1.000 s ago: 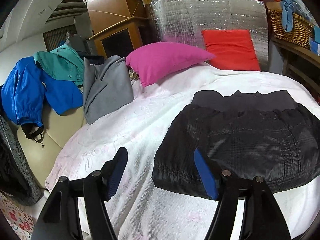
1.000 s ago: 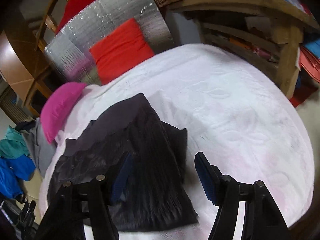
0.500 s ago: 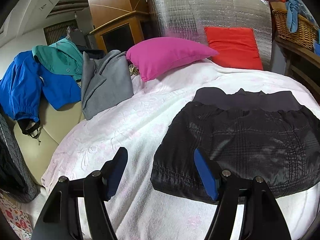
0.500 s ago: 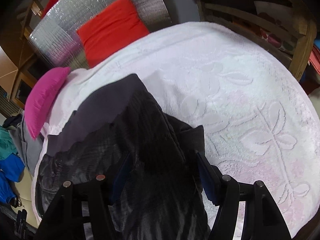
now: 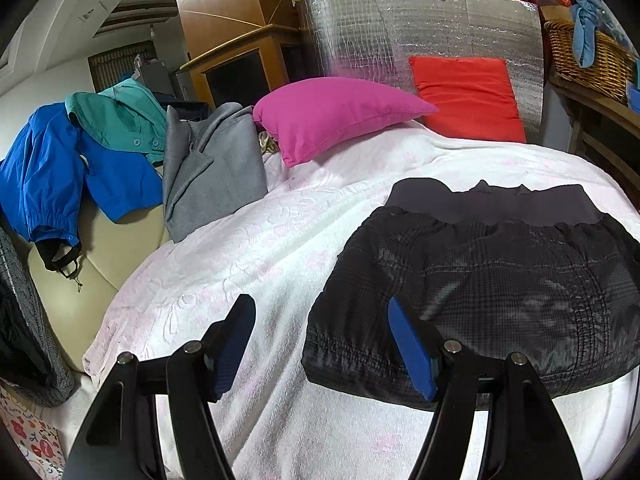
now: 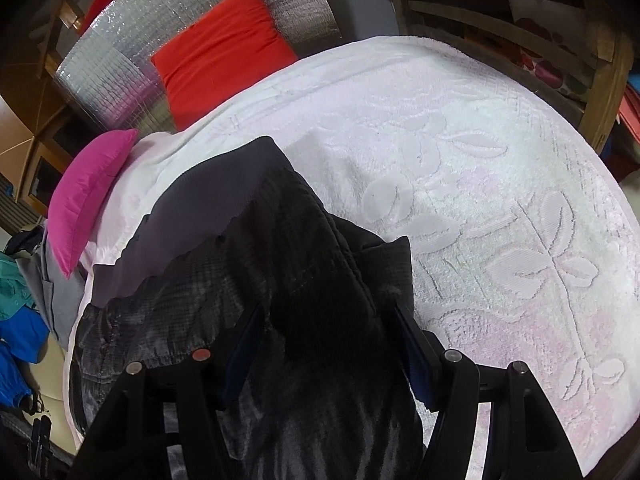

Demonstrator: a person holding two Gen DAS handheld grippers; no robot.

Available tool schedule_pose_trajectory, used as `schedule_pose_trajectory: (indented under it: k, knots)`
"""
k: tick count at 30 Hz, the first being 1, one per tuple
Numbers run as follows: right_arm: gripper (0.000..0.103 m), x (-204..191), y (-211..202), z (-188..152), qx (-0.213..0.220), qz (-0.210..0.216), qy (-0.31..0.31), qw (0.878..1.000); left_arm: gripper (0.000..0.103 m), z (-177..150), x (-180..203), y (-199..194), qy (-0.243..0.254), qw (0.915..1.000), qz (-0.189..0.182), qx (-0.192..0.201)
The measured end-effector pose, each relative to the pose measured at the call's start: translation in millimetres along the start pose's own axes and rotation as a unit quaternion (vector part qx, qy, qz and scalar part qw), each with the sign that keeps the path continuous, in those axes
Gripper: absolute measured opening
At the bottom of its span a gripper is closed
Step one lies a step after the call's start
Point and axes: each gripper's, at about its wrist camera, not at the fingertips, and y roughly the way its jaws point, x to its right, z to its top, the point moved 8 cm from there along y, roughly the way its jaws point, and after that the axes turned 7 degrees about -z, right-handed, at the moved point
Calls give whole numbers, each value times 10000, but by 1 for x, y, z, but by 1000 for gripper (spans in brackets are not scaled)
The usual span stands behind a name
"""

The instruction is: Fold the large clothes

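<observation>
A black quilted jacket (image 5: pixel 500 280) lies folded on the white embossed bed cover (image 5: pixel 260 260), its dark ribbed hem toward the pillows. My left gripper (image 5: pixel 320 320) hovers open over the jacket's near left corner; its right finger (image 5: pixel 412 344) overlaps the fabric edge and its left finger is over bare cover. In the right wrist view the jacket (image 6: pixel 280 240) fills the lower middle. My right gripper (image 6: pixel 328 316) is open and low over the jacket's right side, its jaws straddling a raised fold. Whether the pads touch the cloth I cannot tell.
A pink pillow (image 5: pixel 336 116) and a red cushion (image 5: pixel 468 100) lean on a silver foil mat (image 5: pixel 400 32) at the head. Grey (image 5: pixel 212 168), teal (image 5: pixel 120 124) and blue (image 5: pixel 48 168) garments hang at the left edge. A wicker basket (image 5: pixel 588 60) and wooden shelving (image 6: pixel 560 40) stand right.
My right gripper has dropped closer to the jacket, which now fills more of its view. The left gripper and the jacket have stayed put.
</observation>
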Motion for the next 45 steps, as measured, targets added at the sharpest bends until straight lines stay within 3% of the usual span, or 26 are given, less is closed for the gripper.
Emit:
schedule_pose_trajectory:
  k: [3,6,8,11,13,15,22,25,26,28,31,33,35,40,43,44,45]
  knots:
    - [69,0,-1,0,-9,34,23,10000,70,0,2,3,17,9999,-62,-83]
    - [69,1,-7,3,94,196,49,9998,70,10,2,13,-48,9989,-361,-289]
    - [69,4,-16,10,334,403,121,9986,78,25,-2,31,-174,9967,-641,-458]
    - [69,14,-23,21,509,632,383,9960,81,42,-13,71,-624,9876,-1091,-937]
    - [69,22,-22,28,526,708,546,9946,81,44,-15,108,-1067,9715,-1553,-1441]
    - [69,30,-15,35,470,792,739,9930,81,40,-18,136,-1461,9610,-1571,-1747]
    - [69,3,17,58,-58,1277,669,9895,81,30,1,178,-1639,9465,-1854,-2073]
    - [69,-13,36,66,-214,1161,588,9913,74,31,6,188,-1732,9419,-2007,-2061]
    - [69,-16,43,67,-284,1107,581,9918,65,29,9,192,-1718,9414,-1998,-2108]
    - [68,-22,63,66,-508,1005,560,9921,58,27,9,200,-1678,9429,-1936,-2127]
    - [39,-28,79,60,-682,776,364,9940,43,29,9,205,-1776,9411,-1981,-2086]
    - [27,-31,72,61,-485,639,230,9965,30,38,10,201,-1782,9435,-2052,-1896]
    - [18,-37,50,66,-61,688,137,9975,25,46,13,194,-1730,9465,-2115,-1717]
    - [18,-41,10,68,624,600,79,9962,22,59,22,190,-1431,9582,-2036,-1411]
    - [18,-32,40,59,229,376,136,9989,32,44,28,209,-1028,9683,-1494,-1715]
    - [23,-30,54,54,16,341,149,9993,40,39,29,213,-939,9693,-1361,-1819]
    - [24,-28,65,49,-153,361,220,9990,40,39,28,211,-919,9698,-1336,-1819]
